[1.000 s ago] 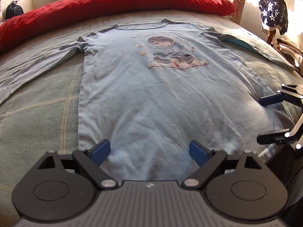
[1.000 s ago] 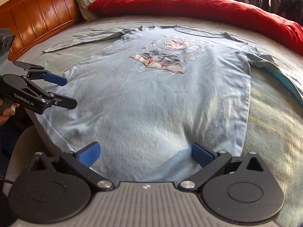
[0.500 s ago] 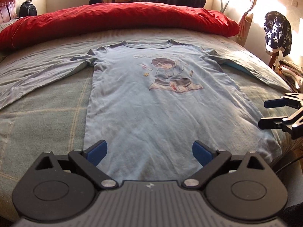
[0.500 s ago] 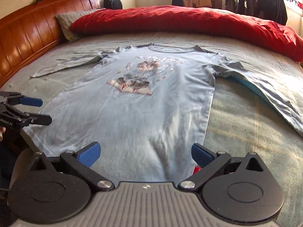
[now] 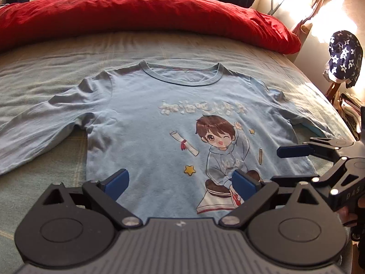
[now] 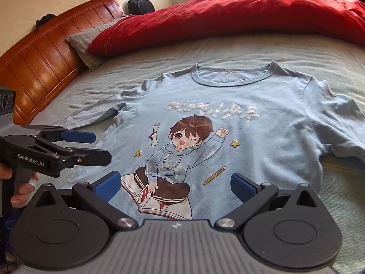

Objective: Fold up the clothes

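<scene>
One light-blue long-sleeve shirt (image 5: 159, 123) lies flat, print side up, mid-bed (image 5: 34, 182), collar toward 12 o'clock. One red duvet (image 5: 141, 16) is bunched behind it; a wooden headboard (image 6: 45, 64) stands at 9 o'clock. Two grippers hover over the shirt: left gripper (image 5: 180, 182) and right gripper (image 6: 174, 183), fingers spread and holding nothing.

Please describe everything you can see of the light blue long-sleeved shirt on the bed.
The light blue long-sleeved shirt looks like soft cotton knit. It lies flat and face up on the grey-green checked bedsheet, with the ribbed round collar toward the red duvet and both sleeves spread sideways. The print shows a brown-haired cartoon boy sitting on a book, pale characters above. It is slightly wrinkled and unfolded. Neither open gripper grips it.
</scene>
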Tool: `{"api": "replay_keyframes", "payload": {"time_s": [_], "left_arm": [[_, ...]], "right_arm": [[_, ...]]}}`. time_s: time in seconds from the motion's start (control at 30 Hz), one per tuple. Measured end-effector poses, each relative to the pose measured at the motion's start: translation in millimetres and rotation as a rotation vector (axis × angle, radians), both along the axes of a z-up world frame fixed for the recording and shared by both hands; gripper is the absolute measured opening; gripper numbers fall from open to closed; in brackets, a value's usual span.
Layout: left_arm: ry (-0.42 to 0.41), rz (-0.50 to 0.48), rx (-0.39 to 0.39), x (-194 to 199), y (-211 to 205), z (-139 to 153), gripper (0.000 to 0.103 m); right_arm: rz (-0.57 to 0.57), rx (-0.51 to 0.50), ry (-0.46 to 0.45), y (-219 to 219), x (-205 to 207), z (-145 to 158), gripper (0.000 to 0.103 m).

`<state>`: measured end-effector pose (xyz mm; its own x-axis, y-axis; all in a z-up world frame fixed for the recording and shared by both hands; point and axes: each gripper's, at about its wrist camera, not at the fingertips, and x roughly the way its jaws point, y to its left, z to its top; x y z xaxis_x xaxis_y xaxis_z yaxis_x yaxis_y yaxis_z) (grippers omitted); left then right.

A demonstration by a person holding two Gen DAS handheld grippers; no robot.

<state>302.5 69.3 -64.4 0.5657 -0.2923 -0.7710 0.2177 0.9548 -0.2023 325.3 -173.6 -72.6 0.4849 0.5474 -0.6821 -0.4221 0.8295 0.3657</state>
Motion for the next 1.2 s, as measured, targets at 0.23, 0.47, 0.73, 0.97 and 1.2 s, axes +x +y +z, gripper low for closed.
{"api": "replay_keyframes", "payload": {"time_s": [0.23, 0.47, 0.73, 0.97, 1.2], "left_arm": [[0.036, 0.048, 0.021, 11, 15, -34, 0.096], [0.05, 0.2, 0.03, -18, 46, -27, 0.097], [-0.016, 0.141, 0.002, -57, 20, 7, 0.097], [0.08, 0.094, 0.042, -90, -12, -21, 0.097], [0.07, 0.132, 0.09, -131, -2, -24, 0.097]], "right_arm": [[-0.033, 0.049, 0.01, -33, -3, -19, 0.103], [-0.158, 0.028, 0.015, -81, -22, -15, 0.103], [-0.128, -0.094, -0.027, -41, -51, 12, 0.103], [-0.071, -0.142, 0.048, -5, -76, -10, 0.103], [-0.067, -0.218, 0.019, -4, -100, -17, 0.103]]}}
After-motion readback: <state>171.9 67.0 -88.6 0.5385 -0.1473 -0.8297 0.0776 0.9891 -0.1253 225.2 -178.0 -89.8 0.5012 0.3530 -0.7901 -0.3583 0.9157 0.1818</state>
